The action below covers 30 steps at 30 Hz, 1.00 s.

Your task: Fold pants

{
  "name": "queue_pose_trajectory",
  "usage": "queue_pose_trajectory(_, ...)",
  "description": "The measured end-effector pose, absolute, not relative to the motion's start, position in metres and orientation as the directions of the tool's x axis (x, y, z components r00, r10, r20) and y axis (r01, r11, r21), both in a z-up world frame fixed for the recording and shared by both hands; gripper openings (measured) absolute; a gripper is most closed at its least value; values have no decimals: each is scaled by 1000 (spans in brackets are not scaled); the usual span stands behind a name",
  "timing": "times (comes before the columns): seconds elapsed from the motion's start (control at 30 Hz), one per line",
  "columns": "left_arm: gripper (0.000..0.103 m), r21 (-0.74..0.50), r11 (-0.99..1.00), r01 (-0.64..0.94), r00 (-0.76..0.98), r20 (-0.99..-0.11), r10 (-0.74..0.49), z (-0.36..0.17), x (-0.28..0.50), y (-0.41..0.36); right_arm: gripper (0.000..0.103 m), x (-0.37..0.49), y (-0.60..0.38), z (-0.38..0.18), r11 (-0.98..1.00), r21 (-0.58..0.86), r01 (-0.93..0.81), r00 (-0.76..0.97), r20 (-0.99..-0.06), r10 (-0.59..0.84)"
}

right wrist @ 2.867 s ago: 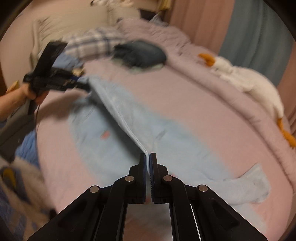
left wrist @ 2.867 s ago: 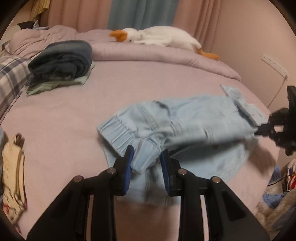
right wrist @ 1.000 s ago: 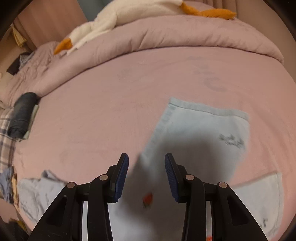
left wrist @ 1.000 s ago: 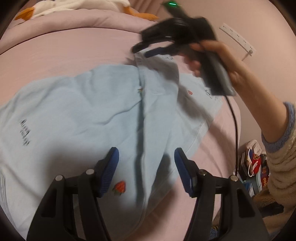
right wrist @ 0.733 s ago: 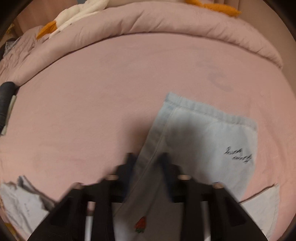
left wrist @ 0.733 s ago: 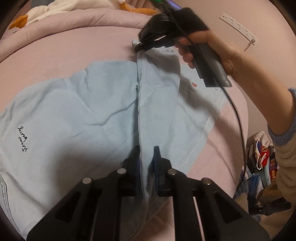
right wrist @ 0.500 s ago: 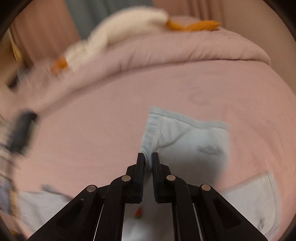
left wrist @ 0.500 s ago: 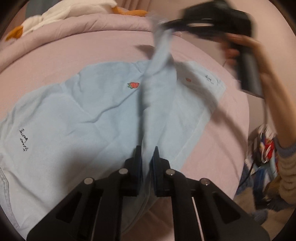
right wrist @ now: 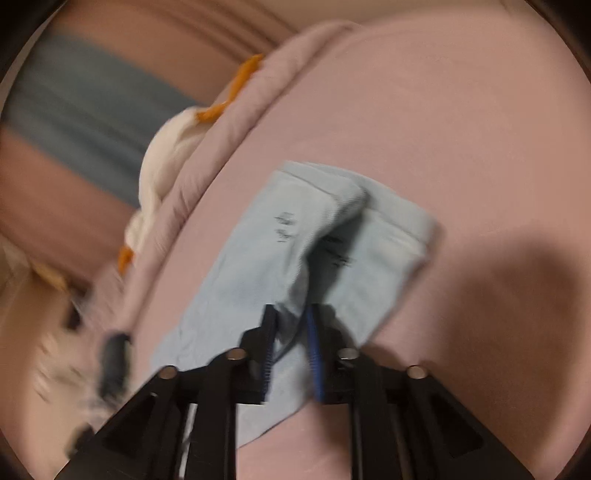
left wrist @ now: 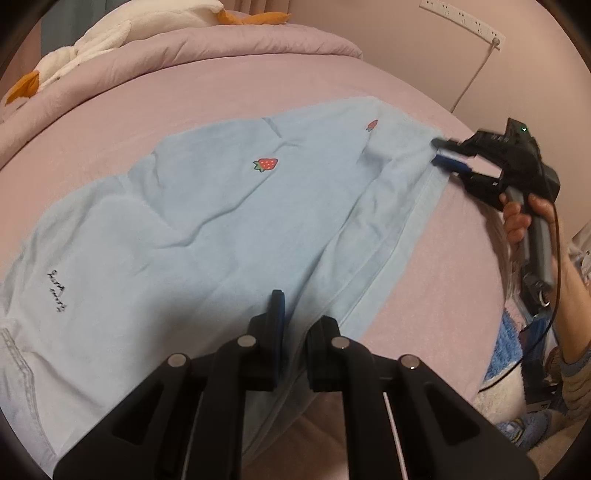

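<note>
Light blue pants with small red strawberry marks lie folded lengthwise on the pink bed. My left gripper sits low over their near edge, jaws a little apart with blue cloth between them. My right gripper is at the pants' far right corner, held by a hand. In the blurred right wrist view the right gripper has its jaws slightly apart with a fold of the pants between them.
A rolled pink duvet and a white goose plush lie along the bed's far side. A power strip and its cord hang on the wall at right. Clutter lies on the floor beyond the bed's right edge.
Both grippers carried the raised fold over to the right and lowered it. The pants now lie doubled and flat. The jaws of both grippers have parted slightly from fully shut.
</note>
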<state>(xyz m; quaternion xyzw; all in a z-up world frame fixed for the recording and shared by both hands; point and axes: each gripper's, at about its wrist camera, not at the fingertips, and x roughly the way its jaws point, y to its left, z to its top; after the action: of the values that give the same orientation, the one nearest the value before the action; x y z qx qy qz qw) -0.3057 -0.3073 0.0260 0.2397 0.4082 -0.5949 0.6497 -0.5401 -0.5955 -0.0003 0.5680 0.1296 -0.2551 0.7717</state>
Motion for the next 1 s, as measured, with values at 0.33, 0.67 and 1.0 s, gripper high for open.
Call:
queue_pose_trajectory(0.33,6,-95,155,983,3,-842,-540,27,-313,-312,50,-528,-622,19,233,781,579,808,-513,-288)
queue_pose_trajectory(0.67,4,-40,91,995,18,-832,-555,35,-322,-304,4,-560,-610,48,401,653,643,765,-515,-388)
queue_pose_trajectory(1.0,7,-50,94,994,7,-850,-526,25,-315,-307,4,-564,-625,3,307,665,680,732,-599,-325)
